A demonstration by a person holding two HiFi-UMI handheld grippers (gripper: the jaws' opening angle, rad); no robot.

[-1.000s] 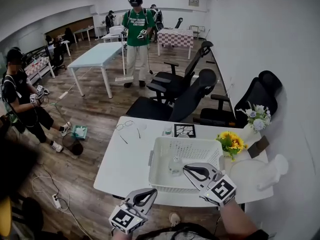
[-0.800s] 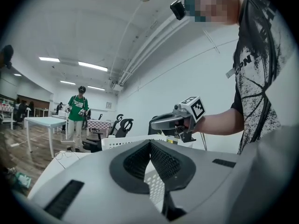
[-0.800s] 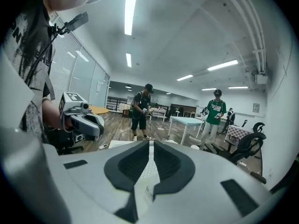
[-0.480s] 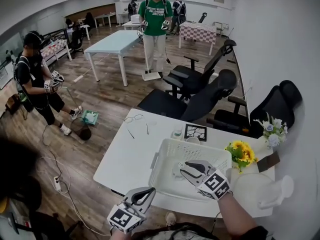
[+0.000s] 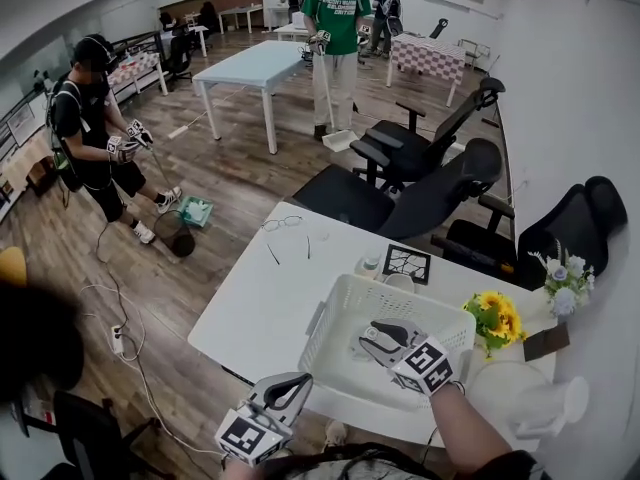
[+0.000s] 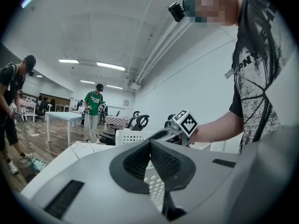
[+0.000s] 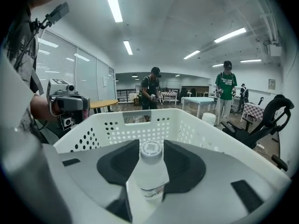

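— Now, first entry: the right hand-held gripper [image 7: 150, 152]?
— It is inside the white perforated basket [image 5: 338, 298], angled down towards the basket's floor. Its jaws are closed part-way, with one dark pad pressed against each side of a small clear bottle [image 7: 150, 174].
— The bottle's particulars?
— White screw cap, with a label band low on the body. The cap points away from the gripper's camera, along the line of the jaws. The bottle is within the basket walls. Whether it touches the basket floor cannot be told.
— Second entry: the left hand-held gripper [image 5: 298, 382]?
— It is held low, just off the near edge of the white table [image 5: 255, 313], well apart from the basket's contents. In the left gripper view the two pads meet at their tips, with nothing between them.
— The basket's position?
— It stands on the table towards the right side, near the front edge.
— Other items on the table?
— A bunch of sunflowers [image 5: 495, 316] just beside the basket's right end. A black square card with white lines [image 5: 407, 264] behind the basket. A pair of glasses [image 5: 281, 223] at the far left corner.
— Surroundings?
— Black office chairs [image 5: 430, 193] stand beyond the table on the wooden floor. A person in a green shirt [image 5: 345, 8] stands at the far end of the room, and a person in black [image 5: 92, 128] stands at the left, each holding grippers.
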